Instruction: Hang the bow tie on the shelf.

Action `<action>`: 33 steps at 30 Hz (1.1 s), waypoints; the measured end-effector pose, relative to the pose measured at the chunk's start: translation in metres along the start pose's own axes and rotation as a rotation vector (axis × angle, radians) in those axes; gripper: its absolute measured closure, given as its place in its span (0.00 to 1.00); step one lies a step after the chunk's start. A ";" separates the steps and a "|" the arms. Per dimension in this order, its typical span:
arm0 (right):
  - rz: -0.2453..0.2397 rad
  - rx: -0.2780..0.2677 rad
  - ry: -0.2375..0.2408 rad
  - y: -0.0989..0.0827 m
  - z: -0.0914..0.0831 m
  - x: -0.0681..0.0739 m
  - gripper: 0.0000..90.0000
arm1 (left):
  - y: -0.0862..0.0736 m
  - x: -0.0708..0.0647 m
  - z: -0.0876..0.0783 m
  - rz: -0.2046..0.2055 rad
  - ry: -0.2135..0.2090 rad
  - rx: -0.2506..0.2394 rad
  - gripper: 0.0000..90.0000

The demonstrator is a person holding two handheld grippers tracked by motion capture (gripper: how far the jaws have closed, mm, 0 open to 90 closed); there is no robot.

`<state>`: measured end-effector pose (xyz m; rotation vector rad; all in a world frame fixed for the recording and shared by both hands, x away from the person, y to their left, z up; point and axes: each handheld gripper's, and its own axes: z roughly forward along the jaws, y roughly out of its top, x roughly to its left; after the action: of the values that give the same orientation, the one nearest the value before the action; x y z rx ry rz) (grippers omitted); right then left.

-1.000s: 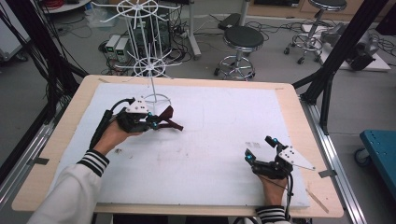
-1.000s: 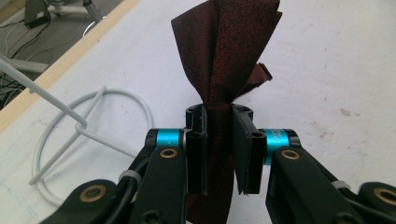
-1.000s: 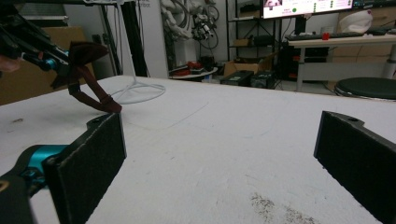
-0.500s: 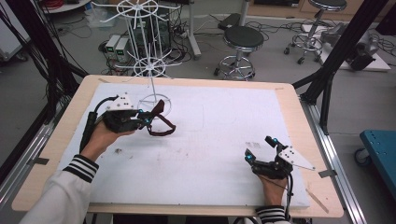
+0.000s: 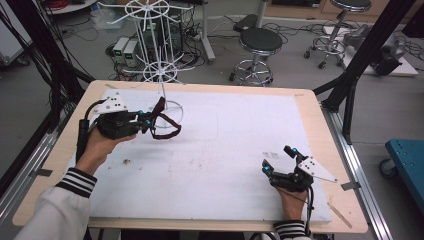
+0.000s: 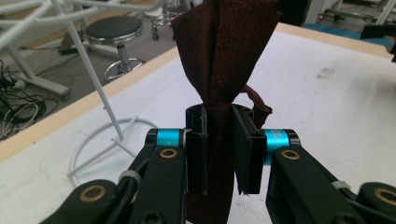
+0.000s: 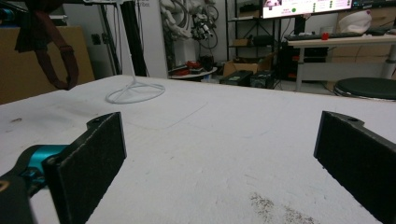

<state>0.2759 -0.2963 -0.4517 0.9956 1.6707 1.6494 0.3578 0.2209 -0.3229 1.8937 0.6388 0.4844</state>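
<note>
Since the earlier frame the left gripper is lifting its dark red strap off the surface and carrying it up beside the white wire rack; its jaws are clenching the strap's bunched fabric, the loop dangling just above the rack's ring base; the hanging step seems under way, and the next move is calling for raising the loop over a rack arm; at the right, the right gripper is resting with jaws released, grasping nothing.
</note>
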 end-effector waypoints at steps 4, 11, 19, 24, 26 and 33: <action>0.007 0.003 0.001 0.000 0.000 0.001 0.02 | 0.003 -0.001 -0.004 -0.005 0.007 -0.023 0.85; 0.001 0.001 0.000 0.000 0.000 0.000 0.02 | 0.016 0.001 -0.014 -0.015 0.029 -0.068 0.85; 0.002 0.003 -0.001 0.000 0.000 0.000 0.02 | 0.026 0.003 -0.021 -0.035 0.055 -0.104 0.85; 0.006 0.004 0.000 0.000 0.000 0.001 0.02 | 0.027 0.004 -0.020 -0.046 0.077 -0.111 0.85; 0.005 0.004 0.000 0.000 0.000 0.001 0.02 | 0.028 0.005 -0.019 -0.054 0.081 -0.121 0.85; 0.007 0.005 0.000 0.000 0.000 0.001 0.02 | 0.039 0.007 -0.018 -0.058 0.103 -0.143 0.85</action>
<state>0.2753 -0.2958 -0.4516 1.0045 1.6741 1.6504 0.3611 0.2251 -0.2797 1.7192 0.7065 0.5780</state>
